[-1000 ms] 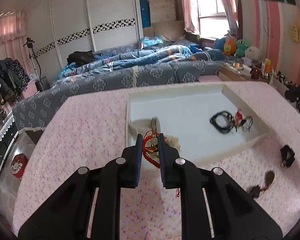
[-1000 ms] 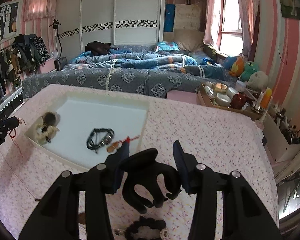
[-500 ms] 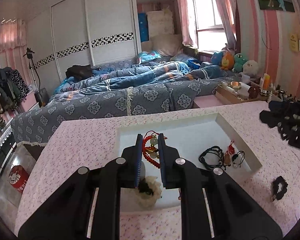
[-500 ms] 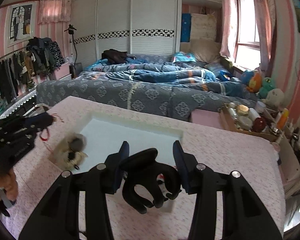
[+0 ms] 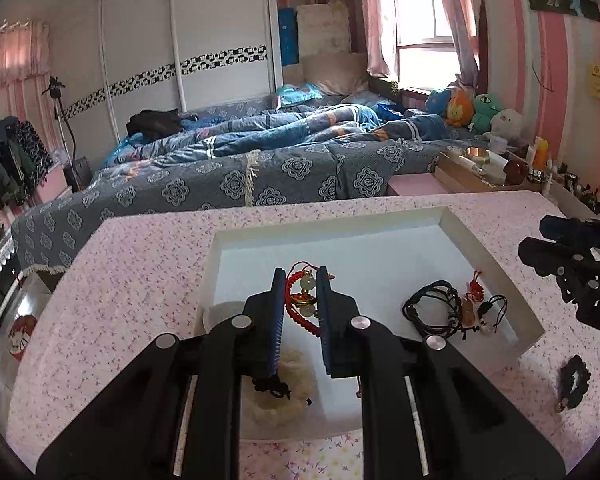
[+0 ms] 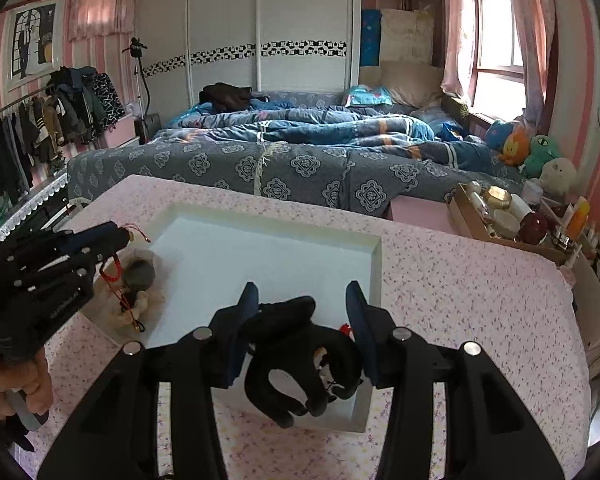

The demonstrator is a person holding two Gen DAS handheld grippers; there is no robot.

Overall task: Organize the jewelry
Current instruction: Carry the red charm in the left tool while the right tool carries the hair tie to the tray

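Note:
My left gripper (image 5: 300,280) is shut on a red beaded bracelet (image 5: 300,304) with pale green beads and a gold charm, held above the white tray (image 5: 456,236). In the right wrist view this left gripper (image 6: 120,236) hangs over the tray's left end. My right gripper (image 6: 302,300) is shut on a black hair claw clip (image 6: 300,352), over the tray's (image 6: 374,264) near right corner. Inside the tray lie black cord bracelets (image 5: 436,308) and a small red-tasselled charm (image 5: 474,300). A cream fluffy hair tie (image 5: 280,392) lies under my left fingers.
A pink floral cloth (image 5: 132,280) covers the table. A black scrunchie (image 5: 576,380) lies on it right of the tray. A bed with a blue quilt (image 5: 260,160) stands behind. A wooden box of cosmetics (image 6: 500,216) sits at the far right edge.
Both grippers have travelled forward with their items. The left one went from the tray's near edge to above its inside. The right one went from the open cloth to above the tray's near right corner.

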